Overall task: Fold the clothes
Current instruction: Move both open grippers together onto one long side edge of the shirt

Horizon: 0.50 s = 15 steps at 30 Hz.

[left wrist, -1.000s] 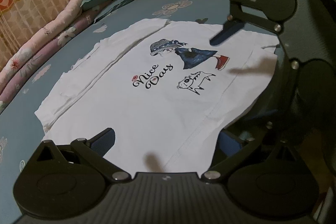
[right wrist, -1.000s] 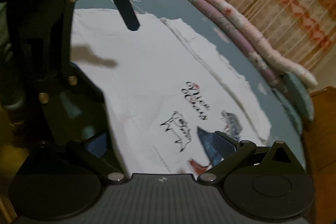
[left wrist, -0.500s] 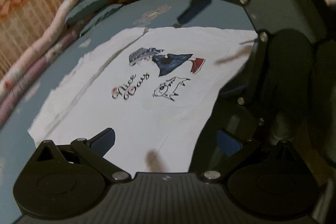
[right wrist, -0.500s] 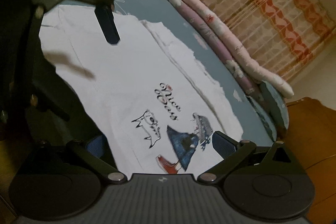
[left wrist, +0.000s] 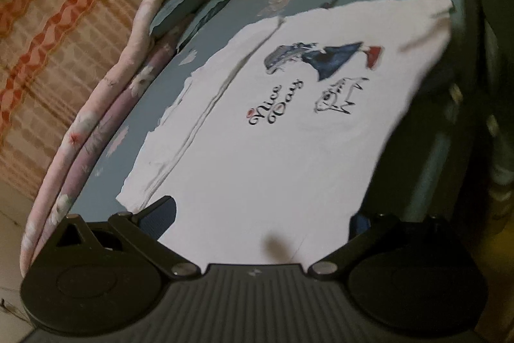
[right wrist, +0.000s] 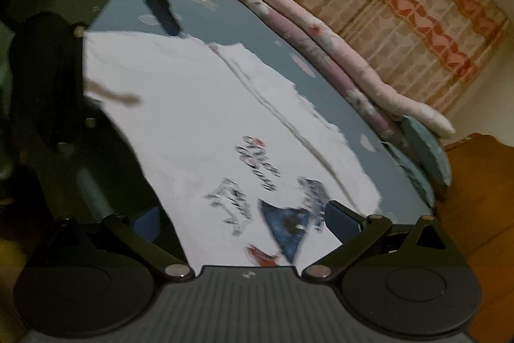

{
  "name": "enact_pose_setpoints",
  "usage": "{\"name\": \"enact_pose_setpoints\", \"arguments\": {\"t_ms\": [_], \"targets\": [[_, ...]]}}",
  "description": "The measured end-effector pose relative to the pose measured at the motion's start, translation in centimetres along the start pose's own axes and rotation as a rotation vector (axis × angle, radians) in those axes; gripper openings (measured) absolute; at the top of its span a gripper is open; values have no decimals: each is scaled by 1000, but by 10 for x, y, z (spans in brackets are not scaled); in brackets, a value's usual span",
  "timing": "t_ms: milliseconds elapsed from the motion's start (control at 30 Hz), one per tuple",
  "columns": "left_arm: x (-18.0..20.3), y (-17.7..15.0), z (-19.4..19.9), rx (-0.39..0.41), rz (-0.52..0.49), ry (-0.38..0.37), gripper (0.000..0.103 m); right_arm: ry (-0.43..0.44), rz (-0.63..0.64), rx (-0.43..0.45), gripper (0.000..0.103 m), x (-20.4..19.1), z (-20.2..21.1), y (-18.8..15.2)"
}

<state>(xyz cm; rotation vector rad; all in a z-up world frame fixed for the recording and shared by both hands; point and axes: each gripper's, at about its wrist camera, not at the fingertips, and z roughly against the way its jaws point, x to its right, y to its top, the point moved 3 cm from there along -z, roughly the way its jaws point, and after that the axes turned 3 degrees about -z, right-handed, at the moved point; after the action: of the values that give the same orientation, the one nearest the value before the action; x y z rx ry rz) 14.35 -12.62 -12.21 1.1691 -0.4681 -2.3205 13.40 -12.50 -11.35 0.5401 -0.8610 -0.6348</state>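
The white T-shirt point(left wrist: 273, 150) lies on the bed point(left wrist: 225, 31), its far side folded in; further folds remain. Both tools, left point(left wrist: 257, 224) and right point(right wrist: 244, 221), gape empty above it.

White shirt point(right wrist: 199, 124) on blue bed point(right wrist: 379, 169), right tool point(right wrist: 242, 217) spread

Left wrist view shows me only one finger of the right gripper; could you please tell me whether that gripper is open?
Observer: Yes, the right gripper is open; its fingers stand wide apart with nothing pinched between them.
Operator: Thank you. What lies between them?
Observer: The white printed T-shirt, lying flat; its blue-dress figure print sits right beside one finger.
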Motion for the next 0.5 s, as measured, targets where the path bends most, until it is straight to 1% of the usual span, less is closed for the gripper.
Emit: {"name": "enact_pose_setpoints", "arguments": {"t_ms": [133,233,300,433,500], "targets": [[-2,2,2,8,-18,5,102,16,6,11,103,-19,-9,4],[-3,-2,2,3,-16,1,102,-22,37,-2,103,-25,-18,2],[-5,-9,1,-7,-16,1,102,-70,69,-21,103,-22,-20,-6],[-8,-22,-2,-35,-18,8,102,-135,109,-69,103,0,-16,-27],[-8,-26,-4,-42,-41,15,102,-156,129,-88,103,9,-14,-37]]}}
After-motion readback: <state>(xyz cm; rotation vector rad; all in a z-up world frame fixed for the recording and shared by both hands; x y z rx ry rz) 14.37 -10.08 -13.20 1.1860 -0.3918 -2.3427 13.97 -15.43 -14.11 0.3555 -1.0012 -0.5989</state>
